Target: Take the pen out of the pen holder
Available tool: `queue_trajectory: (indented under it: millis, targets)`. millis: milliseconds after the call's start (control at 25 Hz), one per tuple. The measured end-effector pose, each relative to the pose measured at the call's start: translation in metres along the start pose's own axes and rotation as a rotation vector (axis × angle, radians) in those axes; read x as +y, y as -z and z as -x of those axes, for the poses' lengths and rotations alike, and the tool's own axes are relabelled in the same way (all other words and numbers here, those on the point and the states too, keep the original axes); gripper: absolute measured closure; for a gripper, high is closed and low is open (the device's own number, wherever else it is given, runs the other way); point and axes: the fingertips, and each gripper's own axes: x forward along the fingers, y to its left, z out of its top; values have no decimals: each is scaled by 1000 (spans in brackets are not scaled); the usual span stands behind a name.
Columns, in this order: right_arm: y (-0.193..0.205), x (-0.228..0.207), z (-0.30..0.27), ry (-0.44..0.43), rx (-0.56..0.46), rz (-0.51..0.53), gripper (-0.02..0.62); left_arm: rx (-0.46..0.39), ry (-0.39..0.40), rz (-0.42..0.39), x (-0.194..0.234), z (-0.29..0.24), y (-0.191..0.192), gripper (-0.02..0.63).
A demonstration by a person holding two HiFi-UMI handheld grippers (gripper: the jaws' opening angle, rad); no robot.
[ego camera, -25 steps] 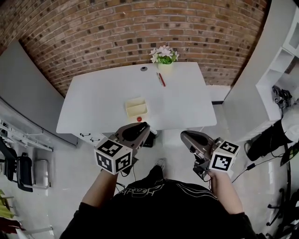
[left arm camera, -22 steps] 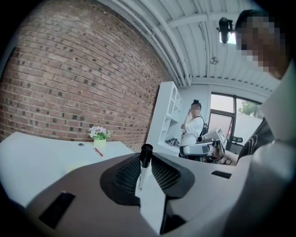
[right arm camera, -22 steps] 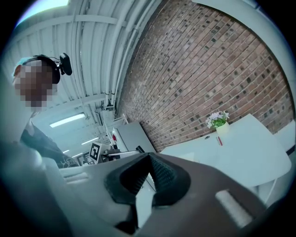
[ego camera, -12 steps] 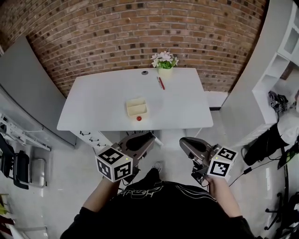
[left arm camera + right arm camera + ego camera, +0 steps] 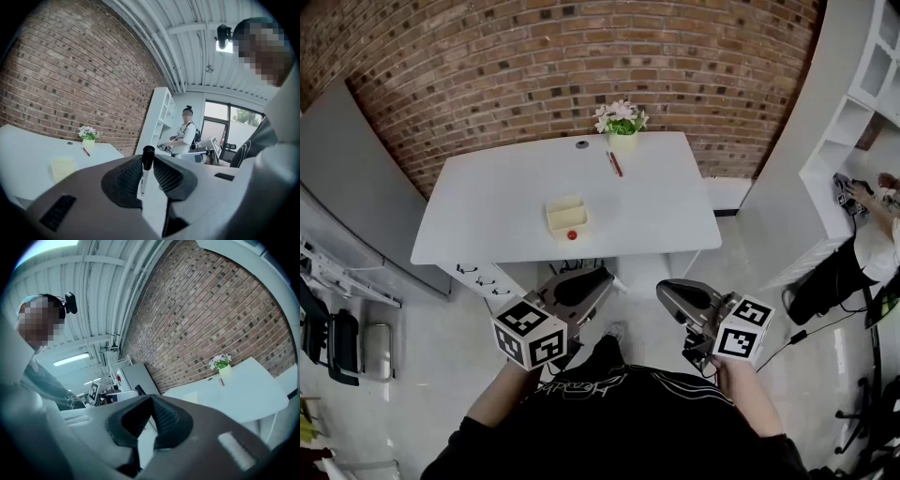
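Left gripper view settles where the pen [image 5: 144, 174] is. It sits between the jaws of the left claw [image 5: 146, 157], pinched by the two ribbed pads. Its black cap stands up at the fingertips and its white barrel slants down the gap toward the camera, so its long axis runs nearly upright and a little tilted. The left claw is clenched on it.

The pen is clear of the pen holder [image 5: 566, 215], so I judge the lifting-out done. The holder is a pale yellow box on the table [image 5: 487, 220], close to the front edge and slightly left of the middle. A small red thing [image 5: 572, 234] shows at the holder's front end; I cannot tell whether it lies in the holder or just outside it.

In the head view both claws hang over the floor, short of the table's front edge and well apart from the holder, which lies ahead of them. The left claw lines up with the holder more closely than the right, so any return to the table would fall to the left hand.

The right claw [image 5: 149, 399] is closed with its tips together and nothing between them.

Further out, a red pen [image 5: 614, 164] lies flat near the table's far edge, just beside a flower pot [image 5: 622, 140].
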Motion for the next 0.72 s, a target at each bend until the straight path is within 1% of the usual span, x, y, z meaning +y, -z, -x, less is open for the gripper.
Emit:
queue_trajectory:
  millis: [360,720]
  targets:
    - [7,8,10,2,1,8,600,1,4,-12,-14,3,3,529]
    - [2,23,13,-12,-4,19,600,-4,12,-28,-27,8,-3,529]
